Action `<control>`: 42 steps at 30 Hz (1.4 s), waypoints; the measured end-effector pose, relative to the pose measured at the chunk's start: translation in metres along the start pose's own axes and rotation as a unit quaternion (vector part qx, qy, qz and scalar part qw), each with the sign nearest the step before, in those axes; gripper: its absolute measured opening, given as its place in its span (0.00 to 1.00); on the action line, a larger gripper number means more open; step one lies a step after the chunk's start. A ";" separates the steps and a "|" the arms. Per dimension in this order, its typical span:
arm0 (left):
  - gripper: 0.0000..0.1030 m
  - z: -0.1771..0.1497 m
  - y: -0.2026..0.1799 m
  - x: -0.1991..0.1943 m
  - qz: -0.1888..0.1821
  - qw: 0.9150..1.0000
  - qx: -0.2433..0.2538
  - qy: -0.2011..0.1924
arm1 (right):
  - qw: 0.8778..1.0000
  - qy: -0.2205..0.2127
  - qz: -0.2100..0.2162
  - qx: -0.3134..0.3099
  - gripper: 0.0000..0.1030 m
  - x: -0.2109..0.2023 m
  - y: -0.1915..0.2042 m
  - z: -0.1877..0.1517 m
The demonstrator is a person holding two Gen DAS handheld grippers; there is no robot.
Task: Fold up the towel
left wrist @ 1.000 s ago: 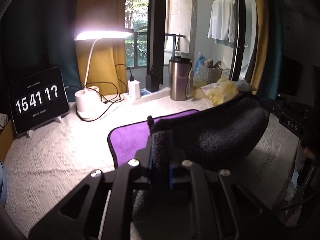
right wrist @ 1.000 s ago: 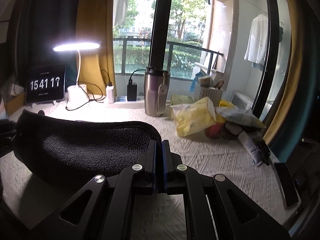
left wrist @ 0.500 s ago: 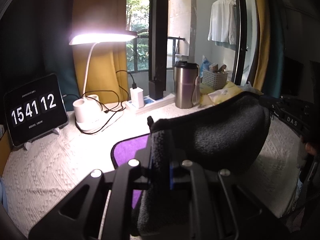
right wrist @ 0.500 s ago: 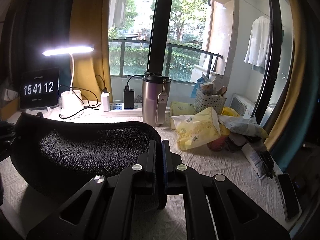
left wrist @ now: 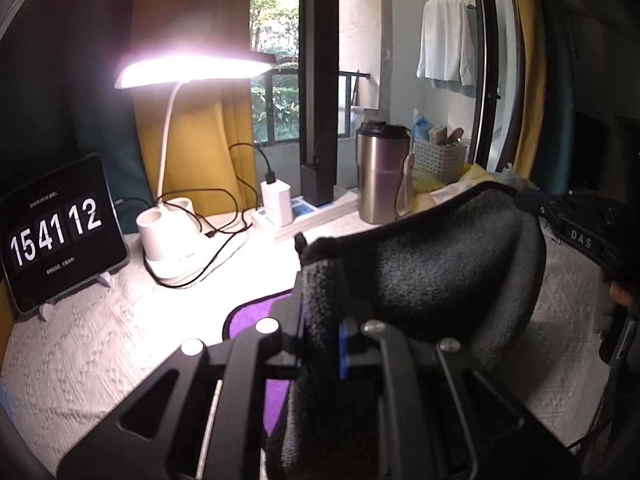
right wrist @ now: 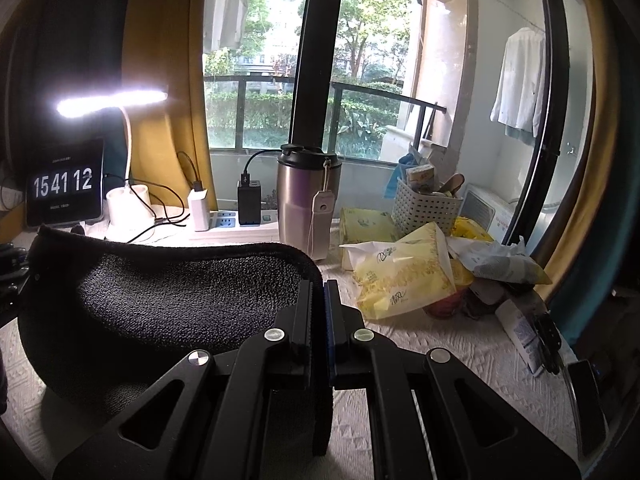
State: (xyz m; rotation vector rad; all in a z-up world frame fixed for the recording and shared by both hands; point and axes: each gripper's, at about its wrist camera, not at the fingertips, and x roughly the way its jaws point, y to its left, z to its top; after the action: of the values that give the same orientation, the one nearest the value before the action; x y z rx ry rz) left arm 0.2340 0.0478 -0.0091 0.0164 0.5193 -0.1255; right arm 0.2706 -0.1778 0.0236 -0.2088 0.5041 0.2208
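Note:
The towel is dark grey on one side and purple on the other, with a black hem. My left gripper is shut on one corner of it. My right gripper is shut on the opposite corner. The held edge hangs stretched between them above the table, sagging in the middle. Its purple face lies on the white cloth below in the left wrist view. The right gripper's body shows at the far end of the towel in the left wrist view.
A lit desk lamp, a tablet clock, a power strip with chargers and a steel tumbler stand along the back. Yellow bags, a white basket and packets crowd the right side.
Both grippers have lifted and carried the held towel edge away from me toward the back of the table. More of the purple face is covered. The lamp and tumbler look closer.

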 end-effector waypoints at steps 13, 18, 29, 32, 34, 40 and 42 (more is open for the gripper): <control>0.12 -0.004 0.014 0.047 0.012 0.999 -0.025 0.034 | 1.000 0.018 0.012 0.003 0.06 0.048 0.003 -0.002; 0.13 -0.008 0.021 0.066 0.016 0.998 -0.036 0.050 | 0.999 0.033 0.014 -0.001 0.06 0.068 0.007 -0.006; 0.14 -0.021 0.037 0.096 0.021 0.993 -0.074 0.092 | 0.996 0.082 0.012 -0.018 0.06 0.110 0.015 -0.020; 0.18 -0.024 0.045 0.105 0.025 0.989 -0.091 0.113 | 0.995 0.095 0.011 -0.022 0.06 0.118 0.017 -0.022; 0.21 -0.026 0.052 0.109 0.028 0.986 -0.107 0.123 | 0.995 0.099 0.009 -0.021 0.06 0.120 0.016 -0.023; 0.37 -0.029 0.061 0.109 0.030 0.983 -0.133 0.127 | 0.993 0.118 0.010 -0.013 0.06 0.128 0.014 -0.025; 0.41 -0.029 0.062 0.109 0.033 0.982 -0.135 0.125 | 0.993 0.121 0.009 -0.013 0.06 0.129 0.015 -0.026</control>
State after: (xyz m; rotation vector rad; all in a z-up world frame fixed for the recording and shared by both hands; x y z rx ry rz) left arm 0.3208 0.0978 -0.0889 -0.2184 0.7825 0.0131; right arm 0.3649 -0.1501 -0.0645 -0.2589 0.7444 0.2202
